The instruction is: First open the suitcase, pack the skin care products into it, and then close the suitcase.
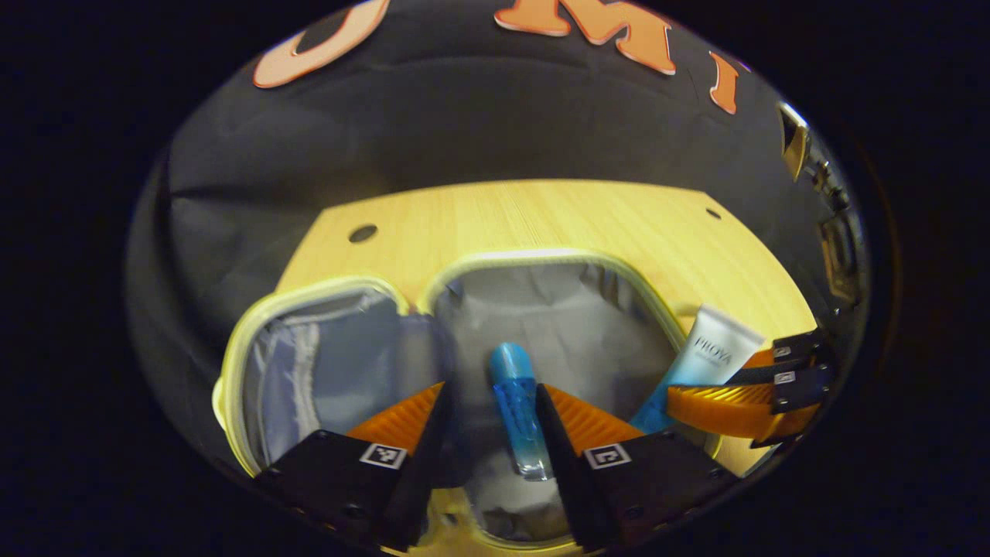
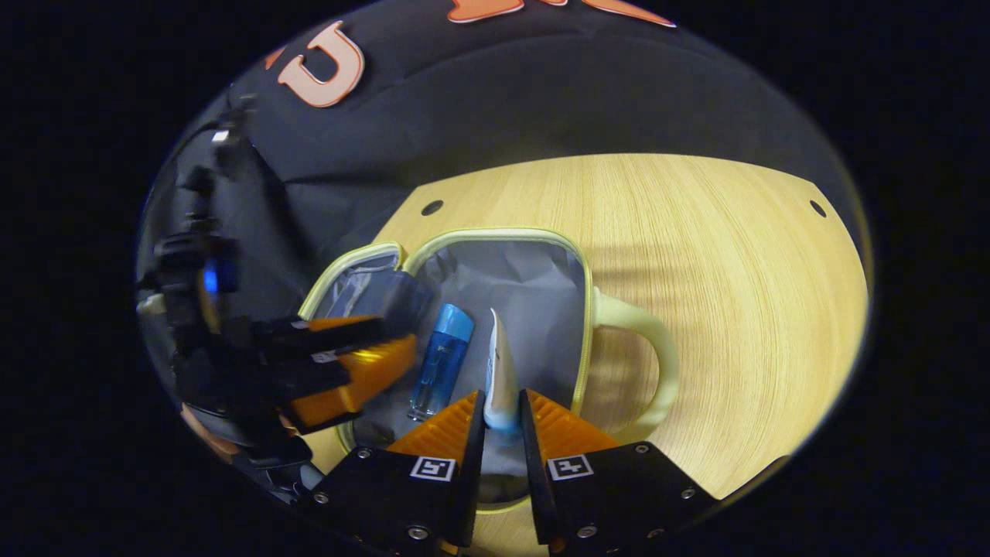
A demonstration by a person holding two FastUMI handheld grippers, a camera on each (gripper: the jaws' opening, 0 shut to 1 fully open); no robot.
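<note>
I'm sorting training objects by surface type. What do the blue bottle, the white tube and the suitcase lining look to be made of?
Blue bottle: likely clear tinted plastic or glass; it is see-through and glossy, with highlights.
White tube: probably soft plastic with a satin finish; it tapers flat where the right gripper holds it.
Suitcase lining: grey woven fabric by its look; it is creased and slightly shiny.

The suitcase has a pale yellow-green zip rim and a plain grey lining; its handle is the same pale yellow-green. The bottle is clear blue with a lighter blue cap. The tube is white, shading to blue at one end. The table is light wood with fine straight grain.
</note>
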